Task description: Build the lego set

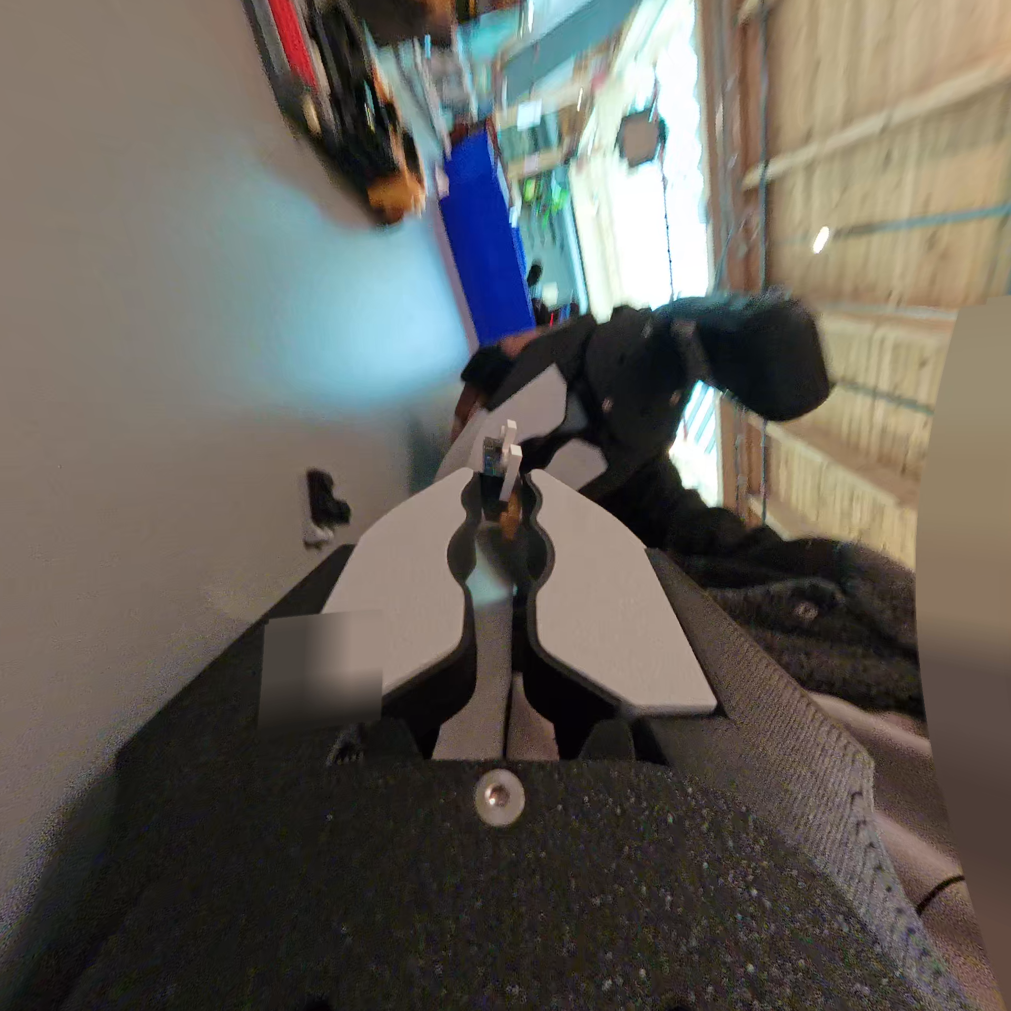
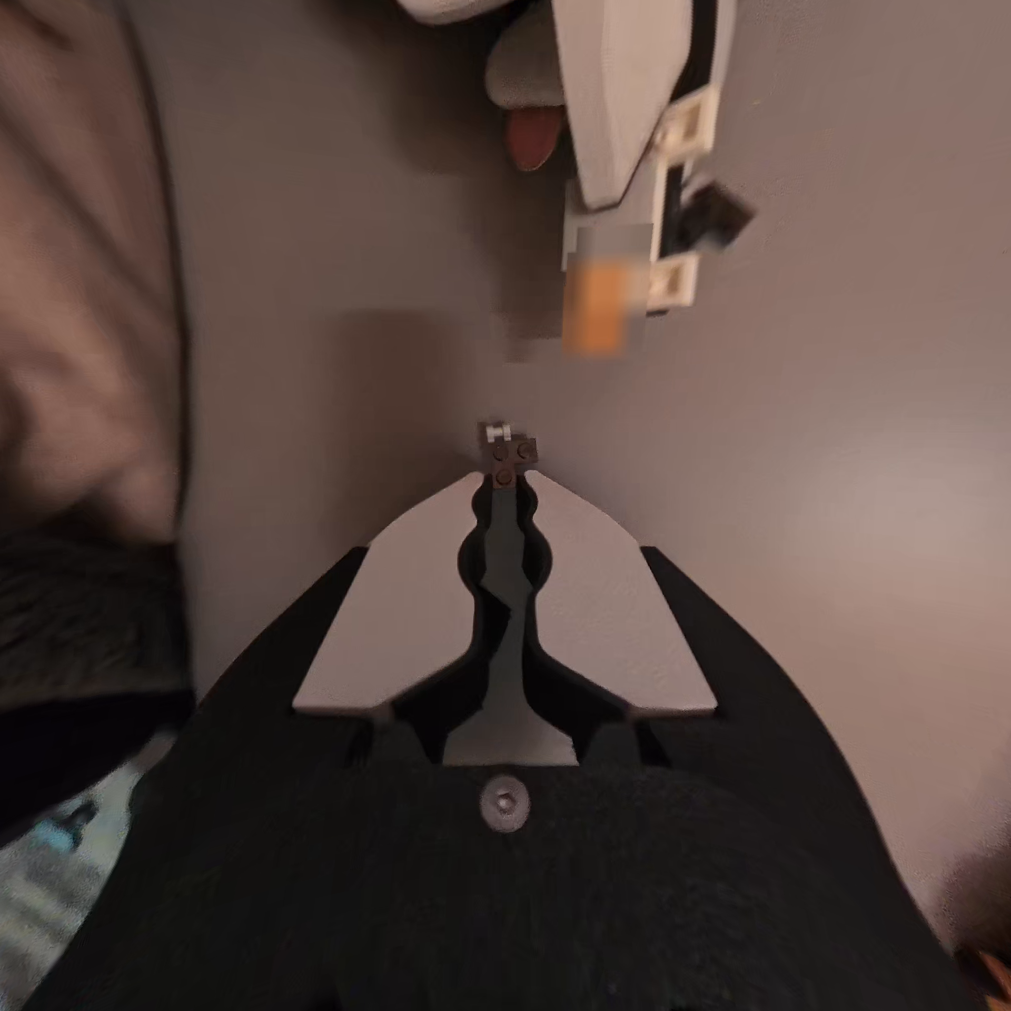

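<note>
In the left wrist view my left gripper (image 1: pixel 500 480) is shut on a small lego assembly (image 1: pixel 506 459) of white, blue and orange-brown pieces that sticks out past its tips. My right gripper (image 1: pixel 533 402) shows just behind it, its white fingers angled toward the assembly. In the right wrist view my right gripper (image 2: pixel 506 480) is shut on a small dark grey studded piece (image 2: pixel 511 457) with a light grey clip on its far end. The left gripper (image 2: pixel 613 120) enters from the top there, holding the white assembly (image 2: pixel 681 191) with a black part on its side.
A loose black lego piece (image 1: pixel 324 500) with a white bit lies on the pale table (image 1: pixel 164 328). A dark fuzzy garment (image 1: pixel 793 596) lies to the right. A person's fingertip (image 2: pixel 530 137) shows beside the left gripper. The view is blurred and tilted; the room's clutter is far behind.
</note>
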`<state>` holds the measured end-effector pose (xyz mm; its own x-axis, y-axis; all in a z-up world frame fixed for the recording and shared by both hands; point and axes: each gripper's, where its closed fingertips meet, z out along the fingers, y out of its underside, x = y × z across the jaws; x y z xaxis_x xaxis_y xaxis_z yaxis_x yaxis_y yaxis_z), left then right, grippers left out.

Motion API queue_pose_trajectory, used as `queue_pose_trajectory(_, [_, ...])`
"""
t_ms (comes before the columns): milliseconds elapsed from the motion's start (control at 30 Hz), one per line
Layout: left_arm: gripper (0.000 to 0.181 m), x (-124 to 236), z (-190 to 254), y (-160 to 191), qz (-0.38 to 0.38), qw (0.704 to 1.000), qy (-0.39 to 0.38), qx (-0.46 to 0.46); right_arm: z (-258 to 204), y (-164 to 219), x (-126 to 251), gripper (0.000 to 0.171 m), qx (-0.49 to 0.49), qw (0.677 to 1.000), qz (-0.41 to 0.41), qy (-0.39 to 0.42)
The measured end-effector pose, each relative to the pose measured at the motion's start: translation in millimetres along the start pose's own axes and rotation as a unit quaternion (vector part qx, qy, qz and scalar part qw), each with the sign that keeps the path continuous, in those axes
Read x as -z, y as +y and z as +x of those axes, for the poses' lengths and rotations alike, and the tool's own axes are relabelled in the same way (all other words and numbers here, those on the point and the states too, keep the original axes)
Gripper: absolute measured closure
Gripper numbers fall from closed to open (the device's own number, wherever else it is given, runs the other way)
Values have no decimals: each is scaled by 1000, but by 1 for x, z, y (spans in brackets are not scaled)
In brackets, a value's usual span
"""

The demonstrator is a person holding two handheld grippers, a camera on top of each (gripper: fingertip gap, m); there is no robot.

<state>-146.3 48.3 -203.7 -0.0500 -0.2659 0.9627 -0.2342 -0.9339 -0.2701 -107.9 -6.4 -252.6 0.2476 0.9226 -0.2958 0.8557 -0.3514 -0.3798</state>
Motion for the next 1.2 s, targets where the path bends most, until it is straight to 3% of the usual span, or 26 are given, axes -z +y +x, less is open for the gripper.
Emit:
queue_pose_trajectory(100, [169,-16,-5,33,-92,994,-38,-39,-11,9,0,163,7,1000,-13,-15])
queue_pose_trajectory(200, [169,-24,-12,47,-136,983,-85,-89,-24,9,0,163,6,999,12,-40])
queue_pose_trajectory(300, [168,-26,-16,52,-158,975,-117,-105,-31,9,1,163,4,998,41,-43])
queue_pose_trajectory(433, [154,-30,-18,54,-181,961,-160,-133,-36,13,2,163,4,997,65,-45])
queue_pose_trajectory(600, [149,-19,-24,40,-178,938,-228,-193,-34,16,7,163,-10,995,93,-38])
queue_pose_trajectory(733, [155,-10,-10,31,-197,884,-245,-345,-38,9,20,163,-13,989,135,-63])
queue_pose_trajectory(900, [157,-34,20,62,-262,774,-177,-548,-40,-11,35,163,-48,976,172,-126])
queue_pose_trajectory(1033, [160,-43,24,63,-259,692,-192,-646,-38,-18,40,163,-90,967,172,-164])
queue_pose_trajectory(1133, [171,-43,21,59,-249,664,-218,-671,-38,-21,40,163,-114,960,173,-187])
queue_pose_trajectory(1200, [173,-42,22,55,-232,669,-224,-670,-36,-23,43,163,-133,953,186,-198])
